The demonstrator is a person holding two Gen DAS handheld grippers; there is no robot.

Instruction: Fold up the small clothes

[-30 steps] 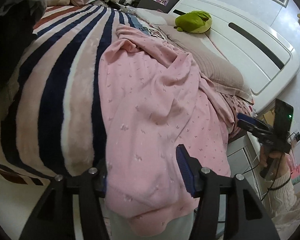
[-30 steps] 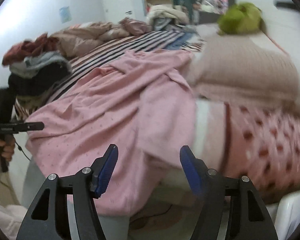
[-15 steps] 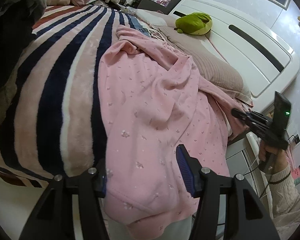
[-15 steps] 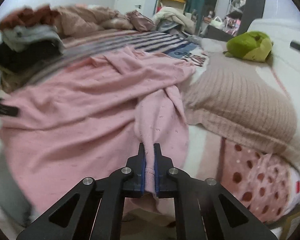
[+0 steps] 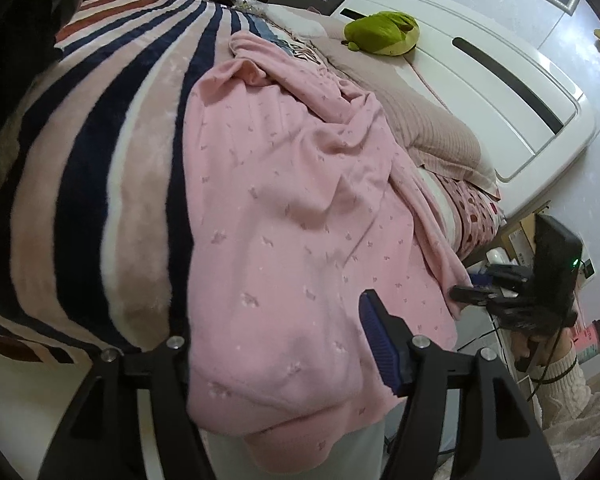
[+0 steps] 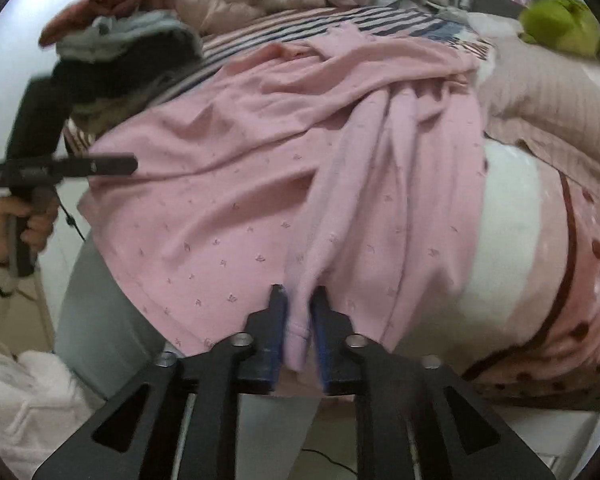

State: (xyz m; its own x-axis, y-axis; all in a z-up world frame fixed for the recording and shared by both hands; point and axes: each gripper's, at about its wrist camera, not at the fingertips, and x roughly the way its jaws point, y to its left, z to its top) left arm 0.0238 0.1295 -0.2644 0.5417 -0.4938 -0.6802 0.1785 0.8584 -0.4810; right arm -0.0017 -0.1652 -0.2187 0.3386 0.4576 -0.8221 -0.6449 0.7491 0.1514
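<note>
A pink garment with a small print lies spread over the striped blanket and hangs over the bed's near edge. My left gripper is open, its jaws on either side of the garment's hanging hem; the left finger is hidden behind the cloth. My right gripper is shut on a bunched sleeve of the same pink garment at the bed's edge. The right gripper also shows in the left wrist view, at the garment's right corner. The left gripper shows in the right wrist view, held by a hand.
The striped blanket covers the bed. A beige pillow and a green plush toy lie by the white headboard. A pile of dark and grey clothes sits on the bed's far side. A dotted pink sheet hangs at the right.
My right gripper closed on the pink sleeve about half a second ago and has since pulled back toward the bed's edge with it. My left gripper stays open at the hem.
</note>
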